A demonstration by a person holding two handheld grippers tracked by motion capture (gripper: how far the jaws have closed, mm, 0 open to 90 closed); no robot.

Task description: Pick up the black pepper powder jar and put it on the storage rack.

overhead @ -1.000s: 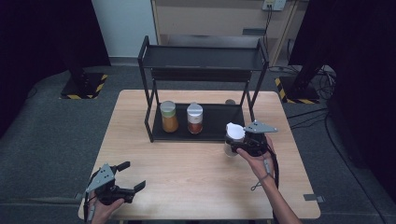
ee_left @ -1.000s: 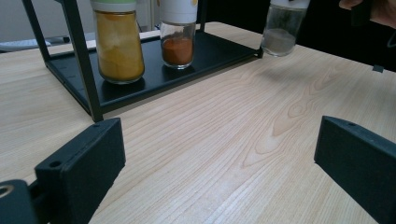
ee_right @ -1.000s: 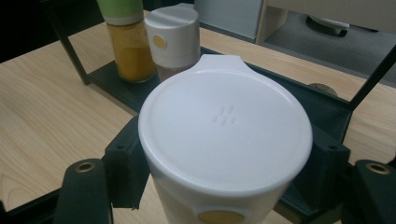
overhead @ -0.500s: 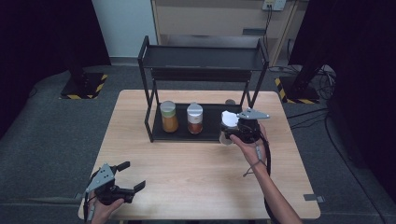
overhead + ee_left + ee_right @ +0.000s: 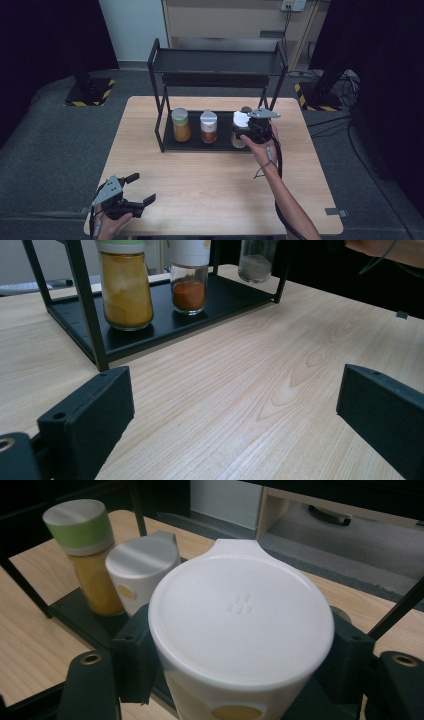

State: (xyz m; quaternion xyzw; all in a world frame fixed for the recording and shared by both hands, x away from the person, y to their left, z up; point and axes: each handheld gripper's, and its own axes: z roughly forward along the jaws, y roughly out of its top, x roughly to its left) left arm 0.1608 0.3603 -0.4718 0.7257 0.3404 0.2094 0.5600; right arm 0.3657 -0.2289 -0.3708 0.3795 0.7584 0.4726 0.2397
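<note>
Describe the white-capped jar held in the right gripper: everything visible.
The clear glass spice jar with the white plastic cap stands upright between the black jaws of the right gripper, which press on its sides just under the cap. The cap is round and smooth, with a small pouring lip at the back, a cluster of tiny raised dots on top and a yellow dot on its front. In the left gripper view the glass body holds pale greyish powder. It is at the right end of the black metal rack's lower shelf, beside a similar jar.

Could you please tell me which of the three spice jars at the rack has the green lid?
The leftmost jar, with yellow-orange powder, on the rack's bottom shelf. The middle jar and the jar in the right gripper have white lids.
</note>
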